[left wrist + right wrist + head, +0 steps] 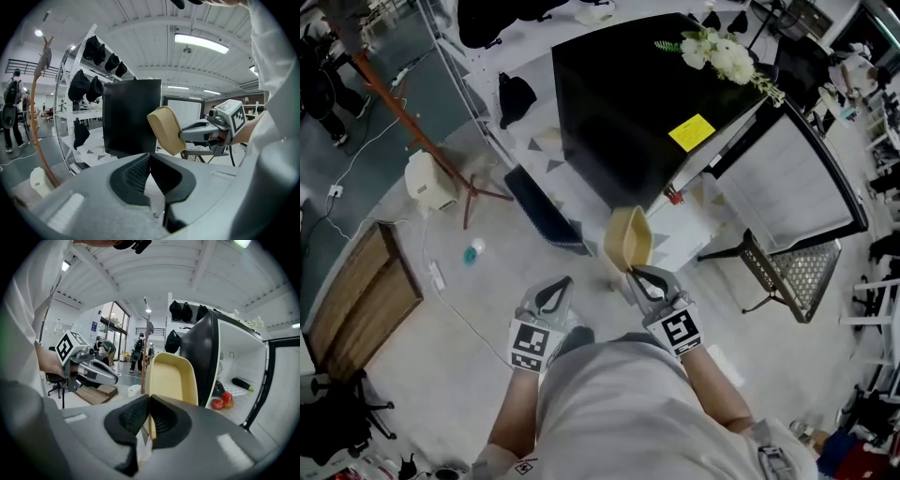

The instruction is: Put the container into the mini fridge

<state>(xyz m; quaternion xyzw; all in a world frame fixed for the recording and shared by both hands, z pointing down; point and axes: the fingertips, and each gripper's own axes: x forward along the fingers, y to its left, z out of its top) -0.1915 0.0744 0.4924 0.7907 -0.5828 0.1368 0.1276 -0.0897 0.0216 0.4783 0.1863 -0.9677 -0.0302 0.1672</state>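
My right gripper [632, 274] is shut on the rim of a tan, shallow container [627, 238], held upright on edge in front of the black mini fridge [628, 103]. The right gripper view shows the container [172, 379] rising from the jaws, with the fridge's white inside [239, 371] to its right. The fridge door [797, 178] stands open to the right. Tomatoes [221, 401] and a dark vegetable [243, 384] lie inside. My left gripper [553, 295] hangs shut and empty beside the right one; its own view shows the container [165, 130] ahead, held by the right gripper [183, 136].
White flowers [722, 52] and a yellow note [691, 131] lie on the fridge top. A black mesh chair [787, 274] stands right of the fridge. A metal rack with dark bags [89, 84], a wooden stand [403, 122] and a wooden board [361, 295] are on the left.
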